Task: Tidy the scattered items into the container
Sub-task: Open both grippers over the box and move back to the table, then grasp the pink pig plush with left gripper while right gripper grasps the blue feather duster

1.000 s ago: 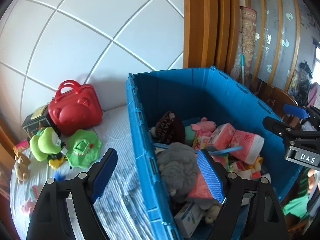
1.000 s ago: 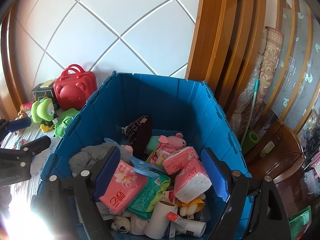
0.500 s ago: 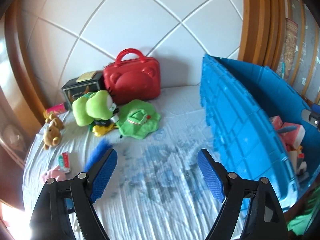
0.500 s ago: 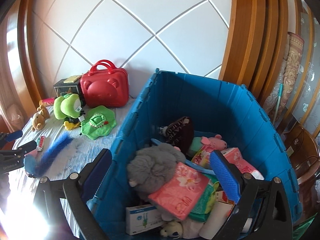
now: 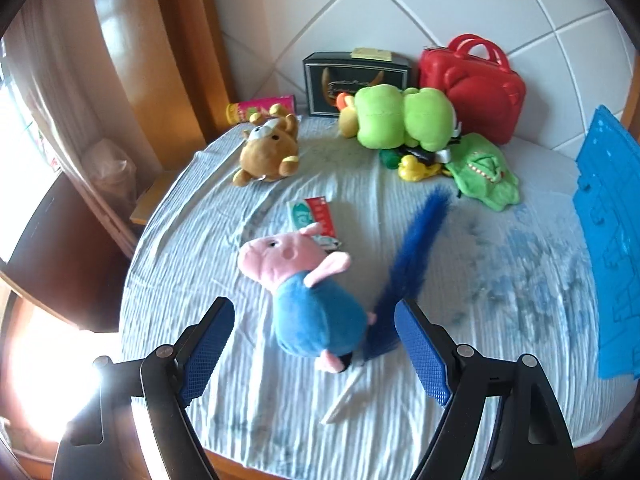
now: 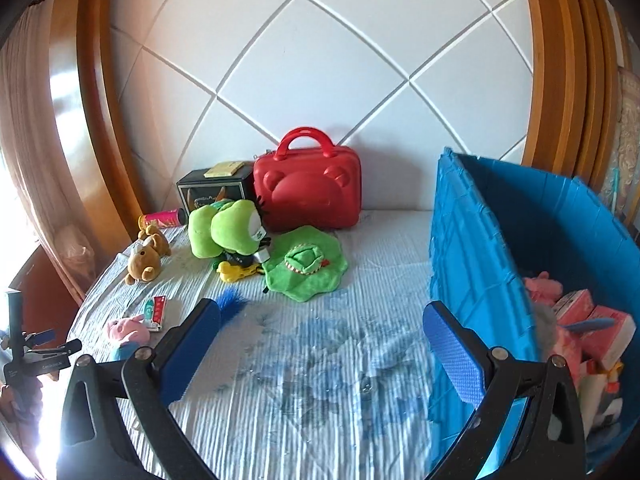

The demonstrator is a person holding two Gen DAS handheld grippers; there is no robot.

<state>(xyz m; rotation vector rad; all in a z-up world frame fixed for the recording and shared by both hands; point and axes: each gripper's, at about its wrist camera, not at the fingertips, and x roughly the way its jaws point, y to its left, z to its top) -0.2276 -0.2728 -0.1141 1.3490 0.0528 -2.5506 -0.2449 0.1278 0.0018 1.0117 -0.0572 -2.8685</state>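
Note:
A pink pig plush in blue clothes (image 5: 308, 280) lies on the white bed sheet (image 5: 240, 400), with a blue feather duster (image 5: 412, 264) beside it on its right. My left gripper (image 5: 313, 305) hovers open over the pig, pointing steeply down, and its pads do not touch the toy. The open blue crate (image 6: 480, 240) stands at the right, holding tissue packs (image 6: 576, 308) and other toys. My right gripper (image 6: 320, 312) is over bare sheet left of the crate. Its jaws are opening and nothing is between them.
At the headboard stand a red bear-faced case (image 6: 312, 188) and a dark box (image 6: 212, 196). A green frog plush (image 6: 228, 228), green cloth hat (image 6: 306, 264), brown bear (image 6: 146, 258), pink can (image 6: 164, 218) and small packet (image 6: 154, 308) lie scattered. The bed's edge falls away at the left.
Both grippers swung left, away from above the crate and over the bed. The left one came down over the pig plush. The right jaws spread wider.

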